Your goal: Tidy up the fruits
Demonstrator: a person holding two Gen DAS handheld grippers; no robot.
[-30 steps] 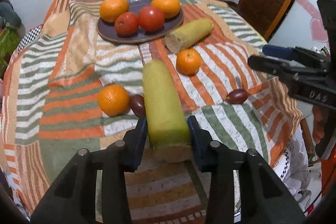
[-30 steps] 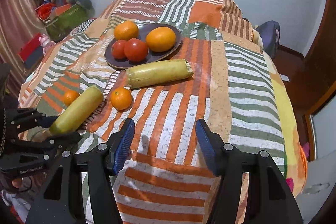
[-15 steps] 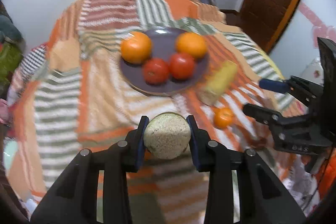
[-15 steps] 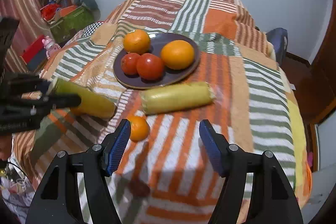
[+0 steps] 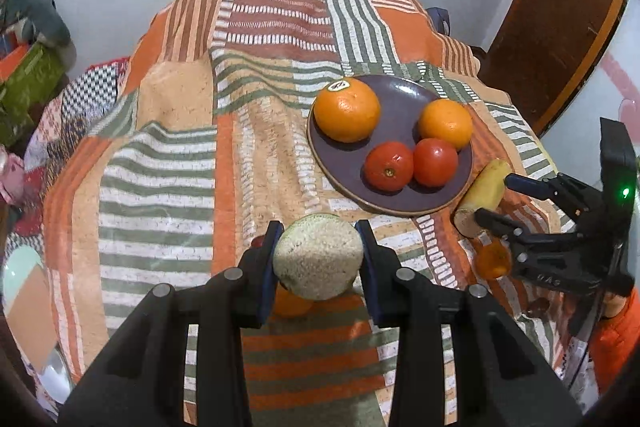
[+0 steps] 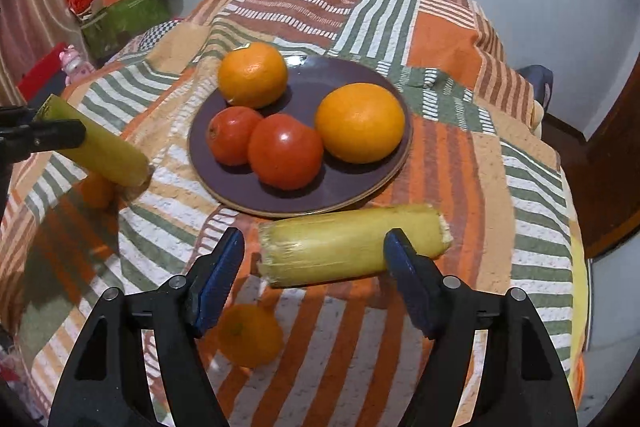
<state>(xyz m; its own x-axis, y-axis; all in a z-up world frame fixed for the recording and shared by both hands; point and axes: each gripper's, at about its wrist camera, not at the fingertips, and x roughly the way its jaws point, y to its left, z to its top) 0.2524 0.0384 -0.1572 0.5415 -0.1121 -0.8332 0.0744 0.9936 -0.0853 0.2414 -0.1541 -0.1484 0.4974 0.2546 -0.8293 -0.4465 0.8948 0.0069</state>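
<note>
My left gripper (image 5: 319, 251) is shut on a long yellow-green cob (image 5: 318, 259), held end-on above the striped cloth, short of the plate. From the right wrist view that cob (image 6: 102, 149) slants out of the left gripper (image 6: 44, 129), clear of the cloth. A second cob (image 6: 352, 247) lies just in front of the dark plate (image 6: 320, 79). My right gripper (image 6: 314, 251) stands open above it, one finger off each end. Two oranges and two tomatoes sit on the plate (image 5: 400, 107). The right gripper (image 5: 510, 203) shows at the right, over the second cob (image 5: 482, 193).
A small orange (image 6: 250, 335) lies below the right gripper, and another small orange (image 6: 96, 191) sits under the held cob. The bed's striped cloth falls away at the right. A green box (image 6: 124, 15) and clutter stand off the far left; a brown door (image 5: 560, 27) is on the right.
The left gripper has lifted its cob off the cloth and swung it end-on, left of the plate. The right gripper has moved forward until its fingers flank the second cob.
</note>
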